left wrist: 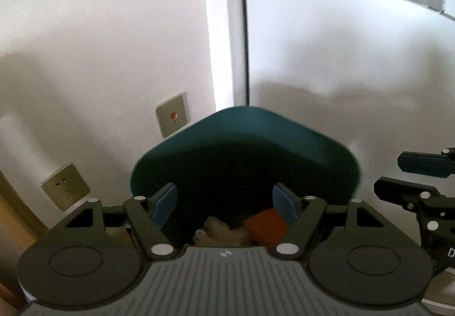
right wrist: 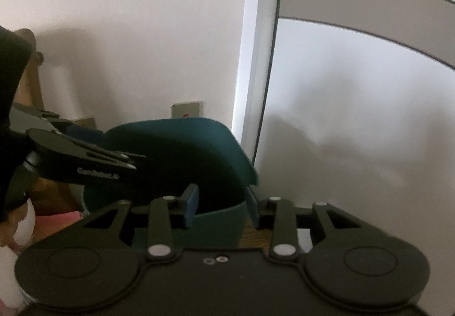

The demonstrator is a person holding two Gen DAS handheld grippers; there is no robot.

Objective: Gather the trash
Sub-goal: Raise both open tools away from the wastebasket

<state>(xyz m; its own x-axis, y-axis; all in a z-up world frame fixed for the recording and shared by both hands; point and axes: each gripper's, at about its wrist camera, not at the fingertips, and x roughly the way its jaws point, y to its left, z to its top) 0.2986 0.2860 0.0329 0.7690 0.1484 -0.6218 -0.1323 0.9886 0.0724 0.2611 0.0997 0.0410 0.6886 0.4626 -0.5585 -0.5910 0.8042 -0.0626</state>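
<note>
With both my left gripper [left wrist: 224, 203] and right gripper [right wrist: 221, 203] parted and empty over the teal bin [left wrist: 244, 151], its orange trash [left wrist: 266, 226] at 5 o'clock inside, the drop looks complete, so next I should fetch more.

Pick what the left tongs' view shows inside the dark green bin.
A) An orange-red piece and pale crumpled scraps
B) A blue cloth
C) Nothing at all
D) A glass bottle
A: inside the dark green bin, an orange-red piece lies beside pale crumpled scraps.
</note>
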